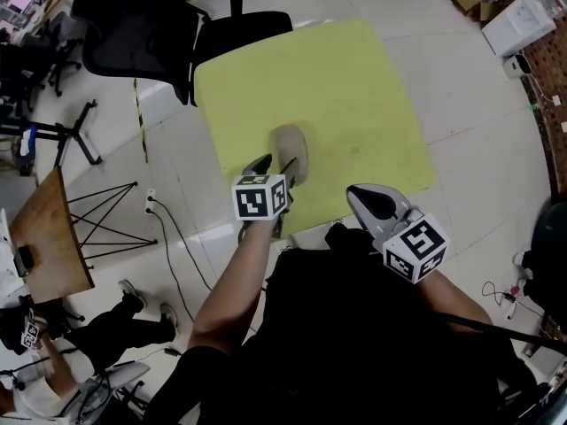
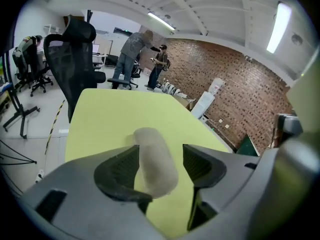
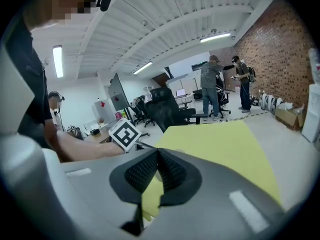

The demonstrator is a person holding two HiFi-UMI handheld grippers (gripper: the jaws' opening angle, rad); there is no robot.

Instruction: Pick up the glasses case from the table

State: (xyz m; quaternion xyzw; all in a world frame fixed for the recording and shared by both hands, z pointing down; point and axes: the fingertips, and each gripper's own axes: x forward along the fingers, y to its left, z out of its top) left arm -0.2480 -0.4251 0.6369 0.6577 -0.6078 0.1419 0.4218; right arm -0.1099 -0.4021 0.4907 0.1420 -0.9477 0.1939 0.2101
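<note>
A beige, rounded glasses case (image 1: 292,144) lies on the yellow table (image 1: 354,87), close to its near edge. My left gripper (image 1: 275,168) is down at the case's near end. In the left gripper view the case (image 2: 155,161) lies lengthwise between the jaws of the left gripper (image 2: 159,153). The jaws stand apart, with a gap on the right side, so the gripper is open around the case. My right gripper (image 1: 365,198) hovers at the table's near edge, to the right of the case. Its jaws meet with nothing between them in the right gripper view (image 3: 158,156).
A black office chair (image 1: 177,25) stands against the table's far left corner. A wooden desk (image 1: 53,228), a folding stand and floor cables are to the left. A white box (image 1: 518,20) sits at the far right. Two people (image 2: 135,54) stand beyond the table.
</note>
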